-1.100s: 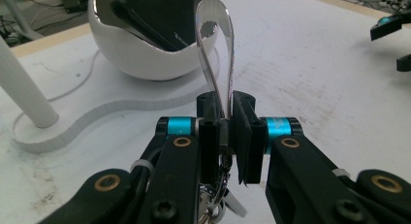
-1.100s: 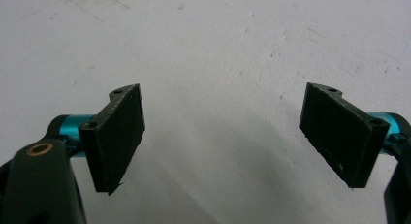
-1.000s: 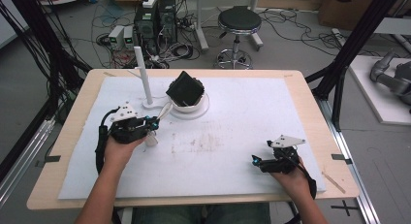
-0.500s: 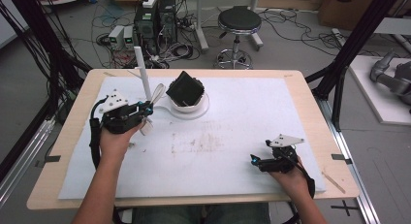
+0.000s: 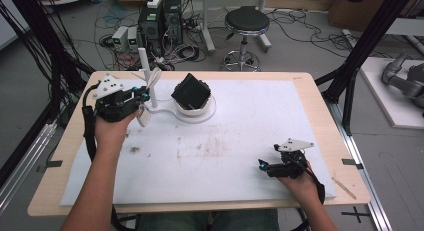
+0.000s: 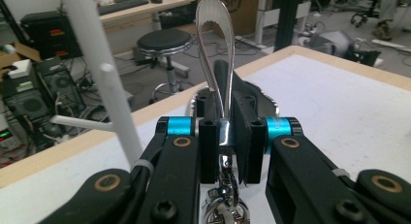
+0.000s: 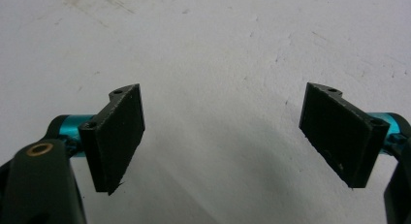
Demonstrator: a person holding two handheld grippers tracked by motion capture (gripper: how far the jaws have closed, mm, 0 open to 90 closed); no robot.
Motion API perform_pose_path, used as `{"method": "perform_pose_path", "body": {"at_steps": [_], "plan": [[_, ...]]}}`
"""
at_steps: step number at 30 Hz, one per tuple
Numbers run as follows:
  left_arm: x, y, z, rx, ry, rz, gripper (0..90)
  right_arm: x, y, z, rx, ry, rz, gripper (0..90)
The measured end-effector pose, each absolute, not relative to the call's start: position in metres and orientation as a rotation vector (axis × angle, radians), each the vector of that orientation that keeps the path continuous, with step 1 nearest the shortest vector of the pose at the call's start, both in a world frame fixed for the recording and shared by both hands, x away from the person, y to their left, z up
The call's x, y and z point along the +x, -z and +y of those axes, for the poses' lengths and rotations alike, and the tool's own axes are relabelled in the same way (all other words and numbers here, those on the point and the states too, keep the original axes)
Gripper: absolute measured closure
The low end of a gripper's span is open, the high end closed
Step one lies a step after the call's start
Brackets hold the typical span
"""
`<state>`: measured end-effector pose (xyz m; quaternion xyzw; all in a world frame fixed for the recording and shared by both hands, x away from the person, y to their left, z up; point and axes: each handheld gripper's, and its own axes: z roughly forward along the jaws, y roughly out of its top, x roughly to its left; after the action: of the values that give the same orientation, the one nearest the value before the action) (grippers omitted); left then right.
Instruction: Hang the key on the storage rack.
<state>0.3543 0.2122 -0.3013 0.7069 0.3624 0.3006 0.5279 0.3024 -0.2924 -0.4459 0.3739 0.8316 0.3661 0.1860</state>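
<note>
Left tool [image 5: 141, 95] pinches a shiny silver metal loop-shaped keyring piece [image 6: 216, 49] upright, raised beside the thin white plastic stand post [image 5: 148, 78] at the tabletop's [image 5: 300, 116] far left. Right tool [image 5: 264, 164] rests near-right, jaws spread wide with nothing between them.

The left gripper [image 5: 141, 97], near the far left corner of the white mat [image 5: 260, 136], holds a pale looped strap [image 5: 144, 117] just beside the white upright stand [image 5: 148, 81]. A black box [image 5: 191, 91] sits tilted on the stand's round base [image 5: 209, 111]. The right gripper [image 5: 262, 164] rests near the mat's near right corner.
</note>
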Motion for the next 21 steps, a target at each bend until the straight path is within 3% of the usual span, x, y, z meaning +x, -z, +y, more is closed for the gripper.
{"method": "perform_pose_path", "body": {"at_steps": [21], "plan": [[0.379, 0.29, 0.231, 1.717, -0.815, 0.969, 81.4, 0.303, 0.447, -0.295, 1.071, -1.026, 2.342, 16.5]]}}
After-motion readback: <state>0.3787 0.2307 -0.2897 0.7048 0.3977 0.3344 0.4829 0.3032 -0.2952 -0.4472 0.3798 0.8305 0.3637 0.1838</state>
